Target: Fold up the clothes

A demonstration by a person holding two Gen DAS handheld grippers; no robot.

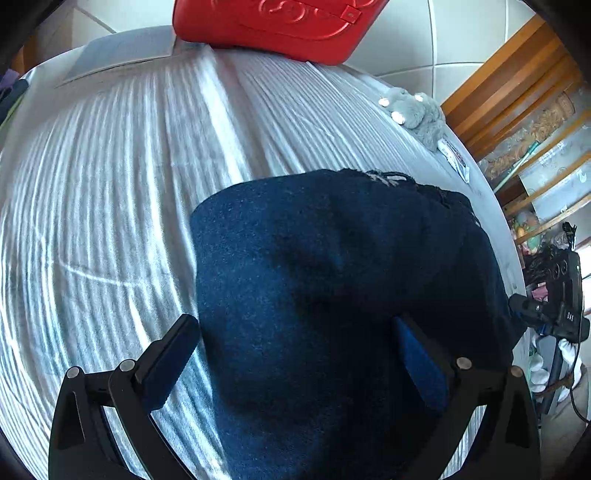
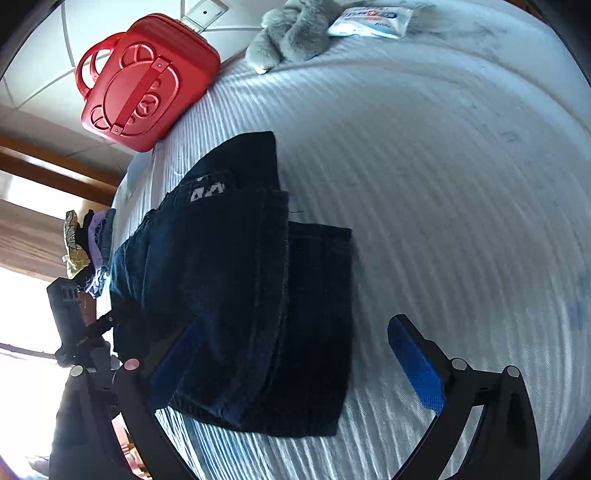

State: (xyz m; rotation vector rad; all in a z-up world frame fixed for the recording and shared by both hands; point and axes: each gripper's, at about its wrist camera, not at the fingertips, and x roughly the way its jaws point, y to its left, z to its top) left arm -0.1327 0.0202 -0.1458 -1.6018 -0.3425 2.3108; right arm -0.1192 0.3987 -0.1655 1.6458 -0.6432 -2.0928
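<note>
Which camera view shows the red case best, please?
The right wrist view shows the red case best: nearly all of it is visible, with its handles and bear-face relief, at the edge of the bed. The left wrist view shows only its lower part, cut off by the top of the picture.

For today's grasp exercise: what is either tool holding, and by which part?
Nothing: both the left tool and right tool stand open over the folded jeans.
</note>
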